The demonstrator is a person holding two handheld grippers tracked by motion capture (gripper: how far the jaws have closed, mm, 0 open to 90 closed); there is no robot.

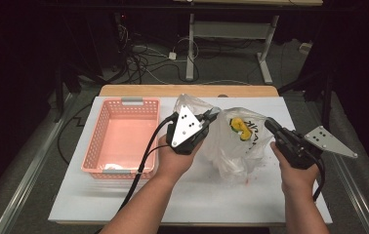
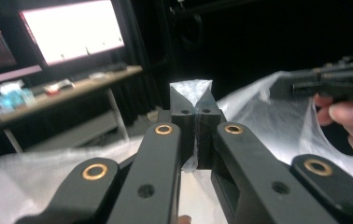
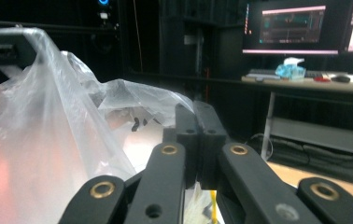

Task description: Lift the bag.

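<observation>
From above, one clear plastic bag (image 1: 236,141) with unreadable black print is held over a white table (image 1: 75,195) by two grippers, beside one pink basket (image 1: 121,136). The left gripper (image 1: 212,116) and right gripper (image 1: 269,124) are each clamped on the bag's rim. In the left gripper view, film is pinched between shut jaws. In the right gripper view, shut jaws pinch film likewise.

Overhead light falls bright on the white table (image 1: 251,195) — the surroundings sink into black. In both gripper views the near jaws blur, and monitors (image 2: 72,30) glare, overexposed, at the upper edges.
</observation>
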